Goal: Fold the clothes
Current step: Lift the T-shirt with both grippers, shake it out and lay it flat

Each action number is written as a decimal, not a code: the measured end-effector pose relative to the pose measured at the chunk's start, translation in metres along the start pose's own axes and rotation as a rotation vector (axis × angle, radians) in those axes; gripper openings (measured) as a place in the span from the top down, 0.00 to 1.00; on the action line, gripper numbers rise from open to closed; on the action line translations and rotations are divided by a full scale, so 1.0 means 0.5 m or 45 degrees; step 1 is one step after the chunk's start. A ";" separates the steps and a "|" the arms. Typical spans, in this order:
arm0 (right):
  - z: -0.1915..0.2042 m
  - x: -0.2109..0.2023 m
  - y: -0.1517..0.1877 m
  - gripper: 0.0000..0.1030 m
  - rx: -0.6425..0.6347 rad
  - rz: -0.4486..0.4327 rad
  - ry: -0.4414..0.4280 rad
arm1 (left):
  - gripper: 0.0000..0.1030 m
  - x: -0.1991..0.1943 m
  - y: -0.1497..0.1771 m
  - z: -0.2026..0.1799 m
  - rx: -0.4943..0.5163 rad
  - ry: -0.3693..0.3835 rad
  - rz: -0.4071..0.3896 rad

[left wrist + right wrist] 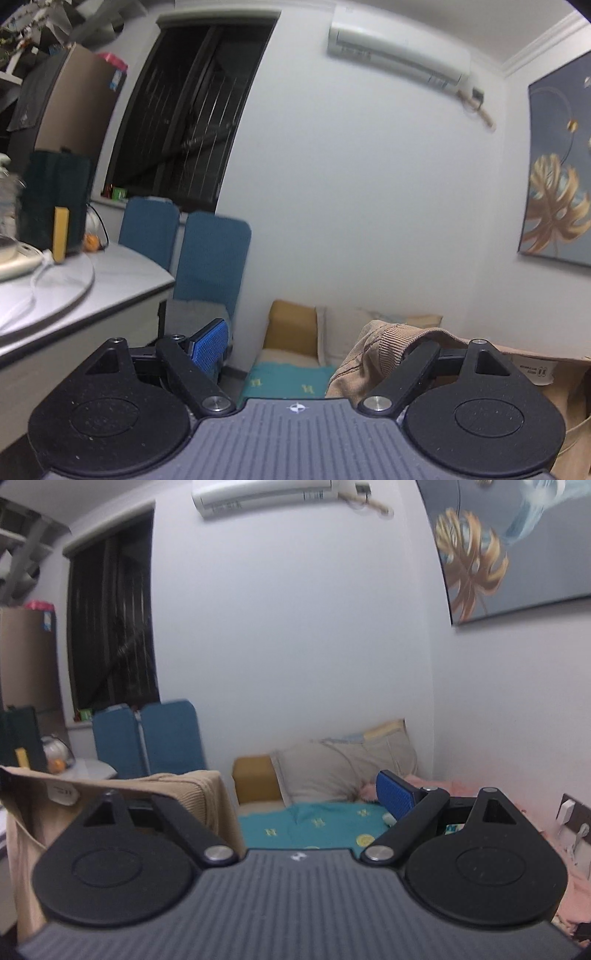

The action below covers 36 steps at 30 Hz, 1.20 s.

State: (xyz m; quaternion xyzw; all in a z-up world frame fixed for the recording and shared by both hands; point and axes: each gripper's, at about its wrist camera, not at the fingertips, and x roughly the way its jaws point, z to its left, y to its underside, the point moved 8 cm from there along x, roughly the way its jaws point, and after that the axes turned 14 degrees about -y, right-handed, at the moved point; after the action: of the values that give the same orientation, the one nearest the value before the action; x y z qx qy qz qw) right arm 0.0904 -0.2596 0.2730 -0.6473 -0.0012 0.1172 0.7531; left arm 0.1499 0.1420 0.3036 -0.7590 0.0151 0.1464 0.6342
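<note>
The tan knitted garment (384, 354) is the biggest thing near both tools. In the left wrist view it hangs over the right finger of the left gripper (306, 347); the jaws stand wide apart, and the blue pad (210, 345) on the left finger is bare. In the right wrist view the garment (199, 794) covers the left finger of the right gripper (295, 801), also spread wide. Beyond the jaws lies a teal sheet (314, 823), then a grey pillow (332, 771).
</note>
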 end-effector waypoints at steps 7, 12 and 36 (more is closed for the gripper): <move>-0.148 0.338 0.093 0.11 0.060 0.053 0.123 | 0.16 0.353 0.106 -0.187 0.069 -0.065 0.038; -0.262 0.600 0.277 0.11 0.096 0.210 0.164 | 0.15 0.656 0.289 -0.309 0.154 -0.088 0.162; -0.335 0.894 0.669 0.11 0.324 0.690 -0.094 | 0.00 0.888 0.724 -0.356 0.428 0.180 0.676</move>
State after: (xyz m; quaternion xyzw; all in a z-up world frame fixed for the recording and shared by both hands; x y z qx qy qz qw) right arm 0.4923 -0.2984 -0.1474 -0.5200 0.1588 0.3365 0.7689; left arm 0.5350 -0.0287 -0.1236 -0.6215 0.2806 0.2494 0.6876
